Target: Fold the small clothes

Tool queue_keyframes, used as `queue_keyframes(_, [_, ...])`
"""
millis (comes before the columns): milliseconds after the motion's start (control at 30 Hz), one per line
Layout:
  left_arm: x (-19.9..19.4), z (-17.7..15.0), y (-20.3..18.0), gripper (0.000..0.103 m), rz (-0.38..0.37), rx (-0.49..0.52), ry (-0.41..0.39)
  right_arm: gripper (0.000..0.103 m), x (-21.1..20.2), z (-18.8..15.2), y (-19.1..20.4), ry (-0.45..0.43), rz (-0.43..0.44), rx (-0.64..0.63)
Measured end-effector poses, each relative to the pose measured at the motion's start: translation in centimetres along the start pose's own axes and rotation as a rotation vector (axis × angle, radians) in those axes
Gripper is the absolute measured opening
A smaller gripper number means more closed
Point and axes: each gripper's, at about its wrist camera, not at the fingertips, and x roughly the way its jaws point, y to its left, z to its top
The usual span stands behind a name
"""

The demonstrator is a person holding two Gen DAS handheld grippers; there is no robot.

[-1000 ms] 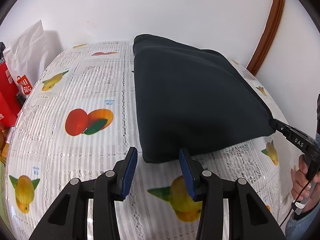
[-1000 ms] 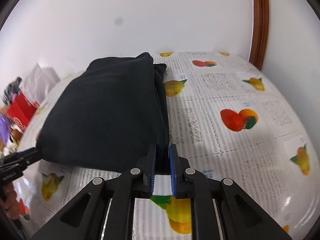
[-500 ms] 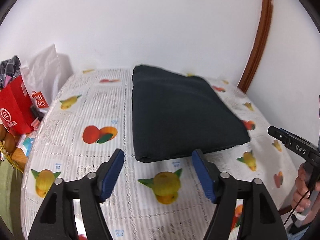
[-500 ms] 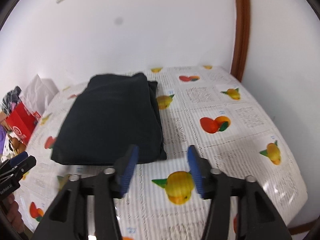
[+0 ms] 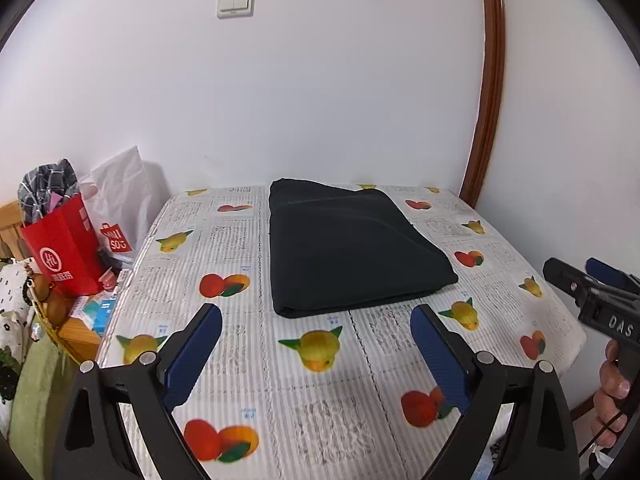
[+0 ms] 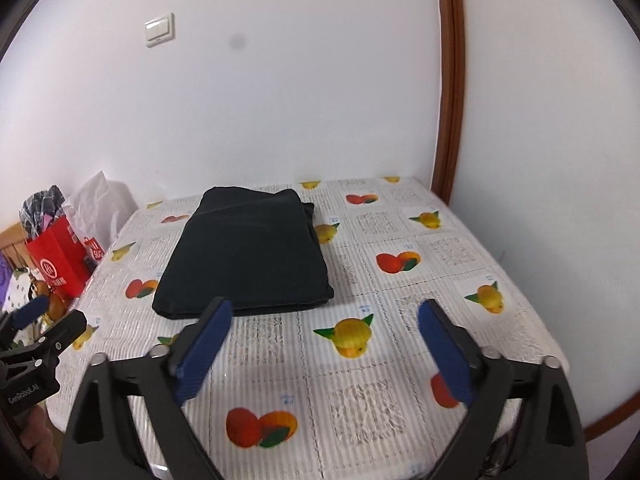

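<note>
We are holding the left gripper (image 5: 316, 346) above the near edge of the table (image 5: 360, 420), its blue-padded jaws spread wide and gripping nothing. One dark navy folded cloth garment (image 5: 348, 248) is lying flat beyond those jaws, well apart from them, on the middle of the table and reaching toward the far edge by the white wall. We are keeping the right gripper (image 6: 324, 336) over the near edge too, jaws likewise spread wide and empty; the same garment (image 6: 248, 252) is sitting ahead and to the left of its jaws, its near right corner just past the left pad in that view. Each gripper is showing in the other's view: the right one (image 5: 592, 292) at the table's right edge, with bare fingers (image 5: 612, 384) wrapped on its handle, and the left one (image 6: 36, 336) off the left edge.

We are counting one garment, two grippers, one table covered in a fruit-printed white tablecloth (image 6: 400, 280). Beyond the left edge one red paper shopping bag (image 5: 64, 252) and one white plastic bag (image 5: 124, 196) are standing, and one white wall switch (image 5: 235, 3) is mounted above.
</note>
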Motion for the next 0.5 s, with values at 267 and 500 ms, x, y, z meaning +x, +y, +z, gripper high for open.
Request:
queue_keyframes(267, [-3.0, -1.3, 0.1, 0.096, 0.017, 0.014, -0.036, 0.103, -2.9, -1.5, 0.2, -0.011, -0.028, -0.018])
queue_keyframes(500, [-3.4, -1.7, 0.2, 0.096, 0.022, 0.014, -0.04, 0.103, -3.6, -1.9, 0.2, 0.0, -0.037, -0.023])
